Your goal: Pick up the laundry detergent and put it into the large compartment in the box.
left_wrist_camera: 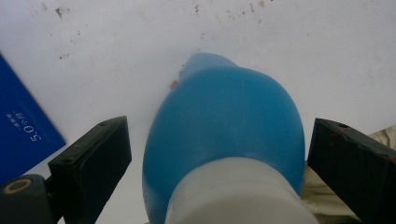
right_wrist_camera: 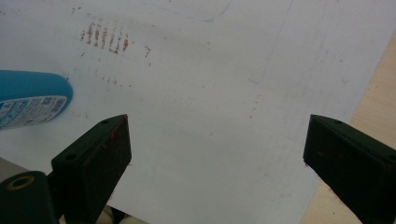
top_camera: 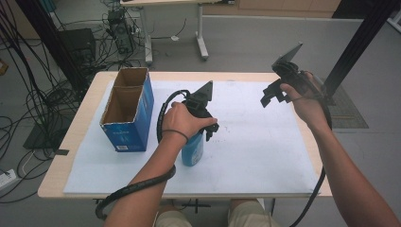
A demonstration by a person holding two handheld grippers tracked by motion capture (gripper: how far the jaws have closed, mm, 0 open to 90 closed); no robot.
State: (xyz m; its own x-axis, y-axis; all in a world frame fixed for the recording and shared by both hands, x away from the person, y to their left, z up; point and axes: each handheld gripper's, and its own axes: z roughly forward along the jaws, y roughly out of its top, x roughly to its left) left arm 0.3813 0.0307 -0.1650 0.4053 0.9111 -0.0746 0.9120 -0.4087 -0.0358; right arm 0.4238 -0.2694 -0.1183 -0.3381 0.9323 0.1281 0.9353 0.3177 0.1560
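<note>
A blue bottle with a white top stands upright on the white mat, near the table's middle. My left gripper hovers just over its top. In the left gripper view the bottle sits between the jaws of the left gripper, which stand wide open with a gap on each side. My right gripper is held up above the mat's far right part. Seen in its own view, the right gripper is open with nothing in it, and the bottle lies off to its left.
A blue cardboard box with two open-topped compartments stands at the mat's left, close to the bottle; its side is near my left jaw. The wooden table borders the mat. Cables and table legs are on the floor behind.
</note>
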